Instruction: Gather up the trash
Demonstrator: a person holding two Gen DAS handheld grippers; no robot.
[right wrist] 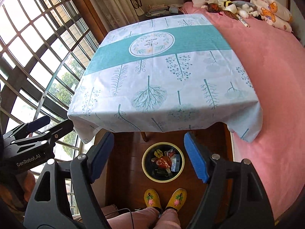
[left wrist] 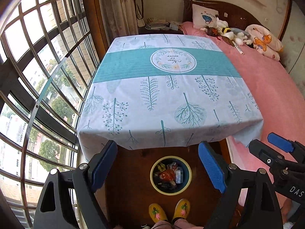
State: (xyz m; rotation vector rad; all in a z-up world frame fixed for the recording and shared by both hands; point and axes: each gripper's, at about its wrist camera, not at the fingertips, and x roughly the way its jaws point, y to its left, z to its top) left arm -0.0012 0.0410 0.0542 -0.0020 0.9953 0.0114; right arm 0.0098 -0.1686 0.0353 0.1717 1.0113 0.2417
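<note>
We find the left tool (left wrist: 158,168) with jaws spread wide and nothing between them, and the right tool (right wrist: 148,156) likewise wide and empty. Between them, on the floor at the near edge of the counter (left wrist: 171,95), the bin (left wrist: 171,175) holds wrappers and cartons. The cloth-covered counter shows no litter; we judge collection essentially complete.

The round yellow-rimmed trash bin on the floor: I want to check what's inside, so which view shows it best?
The left wrist view: the round yellow-rimmed trash bin appears larger there, with wrappers and a small carton visible. The right wrist view shows the same bin whole too, only smaller.
</note>
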